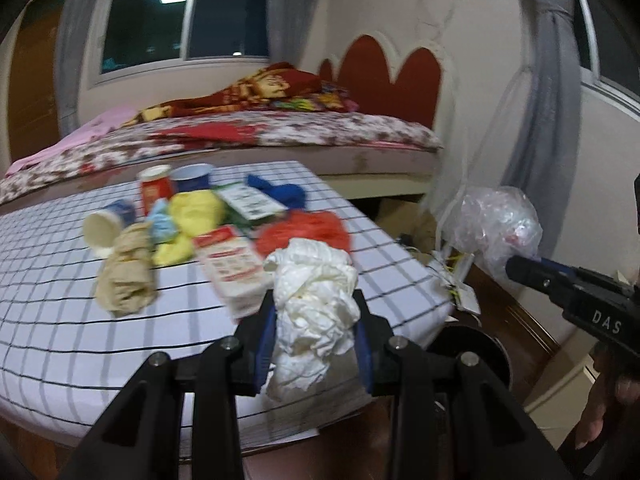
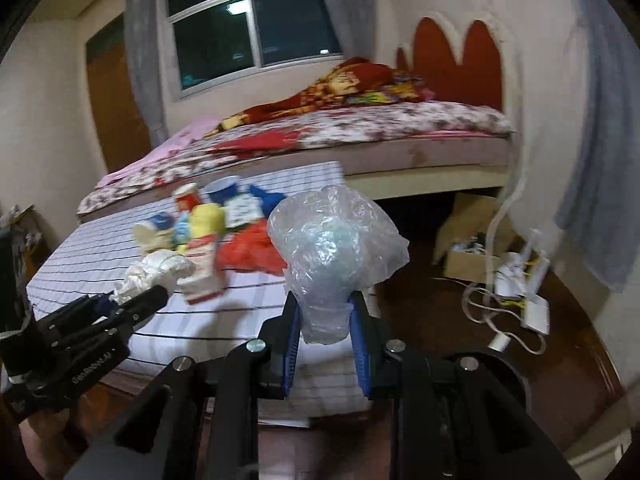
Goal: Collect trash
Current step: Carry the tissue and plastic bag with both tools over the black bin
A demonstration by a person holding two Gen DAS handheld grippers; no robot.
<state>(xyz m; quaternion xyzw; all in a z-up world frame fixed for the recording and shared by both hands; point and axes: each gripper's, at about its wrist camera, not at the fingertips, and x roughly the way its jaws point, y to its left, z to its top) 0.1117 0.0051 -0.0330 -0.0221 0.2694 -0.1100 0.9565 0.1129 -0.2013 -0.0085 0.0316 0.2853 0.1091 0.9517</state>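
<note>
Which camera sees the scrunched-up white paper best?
The left wrist view: the crumpled white paper sits big and central, pinched in the left gripper. The right wrist view shows it small at the left side, partly hidden by that gripper.

Two claws, three cups [image 1: 105, 227], one white tissue wad [image 1: 314, 312], one clear plastic bag [image 2: 334, 248].

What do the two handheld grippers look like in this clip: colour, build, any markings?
Both are black, with angular linkage arms, silver pivot bolts and ribbed blue finger pads. The left gripper carries white "GenRobot.AI" lettering on its body; the right gripper shows white letters "DAS". No cables or sleeves are visible.
</note>
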